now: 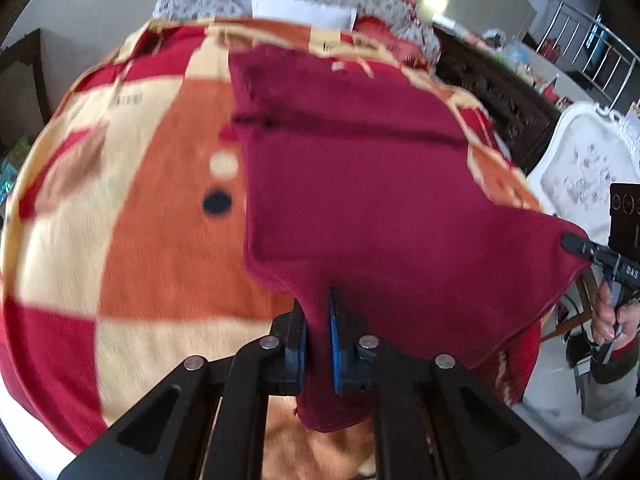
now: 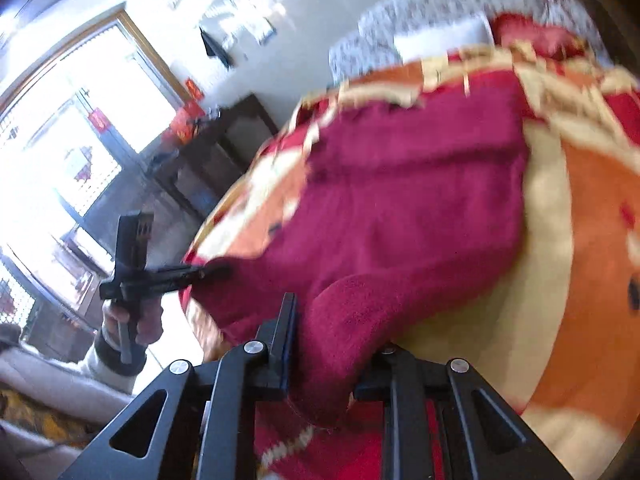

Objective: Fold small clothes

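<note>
Now the dark red garment [image 1: 360,184] is spread over the checked blanket [image 1: 132,208] on the bed, with its near edge lifted. That edge is pinched at one corner by the left tongs [image 1: 317,332], which are closed on the cloth. The other near corner is held tight by the right tongs [image 2: 332,344]. The rest of the garment is stretched away from both tongs toward the far end of the bed, where the pillows [image 1: 304,10] are. Probably the near edge is to be carried forward over it.
</note>
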Available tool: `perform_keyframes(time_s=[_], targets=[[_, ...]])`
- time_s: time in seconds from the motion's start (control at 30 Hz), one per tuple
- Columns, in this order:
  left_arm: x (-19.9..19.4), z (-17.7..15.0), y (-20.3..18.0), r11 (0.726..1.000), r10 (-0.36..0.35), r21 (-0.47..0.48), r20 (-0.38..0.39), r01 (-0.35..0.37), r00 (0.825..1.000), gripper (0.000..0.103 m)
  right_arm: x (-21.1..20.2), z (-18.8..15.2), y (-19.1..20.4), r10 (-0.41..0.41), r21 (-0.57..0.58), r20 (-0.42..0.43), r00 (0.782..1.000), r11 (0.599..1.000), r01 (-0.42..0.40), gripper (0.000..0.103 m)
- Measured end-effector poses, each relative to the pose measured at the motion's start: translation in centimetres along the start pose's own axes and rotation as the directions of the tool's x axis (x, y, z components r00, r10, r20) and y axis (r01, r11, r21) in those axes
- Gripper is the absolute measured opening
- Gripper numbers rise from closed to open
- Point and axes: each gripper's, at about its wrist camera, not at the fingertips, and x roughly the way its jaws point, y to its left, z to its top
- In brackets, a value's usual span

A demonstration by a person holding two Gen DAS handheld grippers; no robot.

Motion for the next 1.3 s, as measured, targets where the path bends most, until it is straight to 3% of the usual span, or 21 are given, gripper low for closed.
perform_keyframes(time_s=[0.17,0.3,0.43,0.67,0.73,0.83,0.93,0.97,1.0,1.03,1.07,1.1,1.13,1.2,1.23,1.3], targets=[[0.4,5.4,0.4,1.000,0.013,-0.002,0.072,-0.012,0.997,0.009,0.2,5.8,-2.0,-0.037,0.020,0.101,0.994,0.999,0.035,0.023],[1.4,11.1,1.3,1.000,-0.011,-0.028,0.115,0.014,0.993,0.009,1.6,10.1,-3.6,-0.081,0.020,0.125,0.989,0.997,0.079,0.023],[4.0,17.6,1.6,0.999,0.033,-0.027,0.153,-0.029,0.988,0.009,3.2,14.3,-6.2,-0.132,0.048,0.152,0.979,0.991,0.126,0.022],[11.4,25.7,3.8,0.992,0.086,-0.097,0.102,-0.076,0.991,0.009,8.0,20.4,-13.9,-0.240,0.184,0.149,0.959,0.960,0.212,0.019],[13.4,27.2,4.6,0.990,0.086,-0.123,0.079,-0.076,0.993,0.010,10.3,21.5,-16.9,-0.221,0.225,0.125,0.967,0.956,0.189,0.020],[14.5,27.8,6.1,0.982,0.035,-0.189,0.042,-0.026,0.999,0.015,11.4,22.1,-20.6,-0.220,0.359,0.072,0.973,0.916,0.180,0.033],[13.2,28.1,7.0,0.978,-0.015,-0.209,0.071,0.030,0.997,0.021,8.9,21.9,-21.8,-0.173,0.432,0.177,0.969,0.898,0.081,0.043],[12.5,28.2,6.8,0.982,0.012,-0.190,0.085,0.004,0.996,0.031,7.8,21.8,-21.6,-0.169,0.433,0.207,0.964,0.899,0.065,0.047],[11.5,28.3,6.5,0.982,0.110,-0.169,0.122,-0.089,0.986,0.050,7.1,21.8,-21.1,-0.203,0.423,0.216,0.955,0.901,0.096,0.060],[10.5,28.4,6.1,0.972,0.203,-0.152,0.170,-0.178,0.964,0.060,6.6,21.7,-20.2,-0.251,0.402,0.222,0.942,0.904,0.147,0.063],[9.8,28.4,5.7,0.967,0.239,-0.141,0.205,-0.213,0.949,0.071,5.9,21.7,-18.8,-0.312,0.351,0.231,0.922,0.910,0.220,0.063],[8.7,28.3,5.3,0.965,0.256,-0.116,0.254,-0.234,0.933,0.071,5.5,21.6,-18.1,-0.325,0.320,0.245,0.913,0.916,0.240,0.063],[8.2,28.2,4.8,0.969,0.247,-0.095,0.261,-0.230,0.933,0.071,5.2,21.4,-17.1,-0.316,0.287,0.266,0.911,0.928,0.238,0.063],[8.2,27.8,4.2,0.974,0.225,-0.068,0.258,-0.214,0.939,0.072,6.0,21.4,-15.9,-0.284,0.237,0.248,0.926,0.945,0.226,0.059],[8.4,27.5,3.6,0.975,0.221,-0.056,0.259,-0.214,0.940,0.072,6.8,21.5,-15.3,-0.296,0.206,0.220,0.930,0.946,0.252,0.052],[10.0,27.4,2.6,0.971,0.238,-0.033,0.243,-0.237,0.940,0.072,9.2,22.0,-13.9,-0.358,0.111,0.179,0.916,0.933,0.343,0.039]])
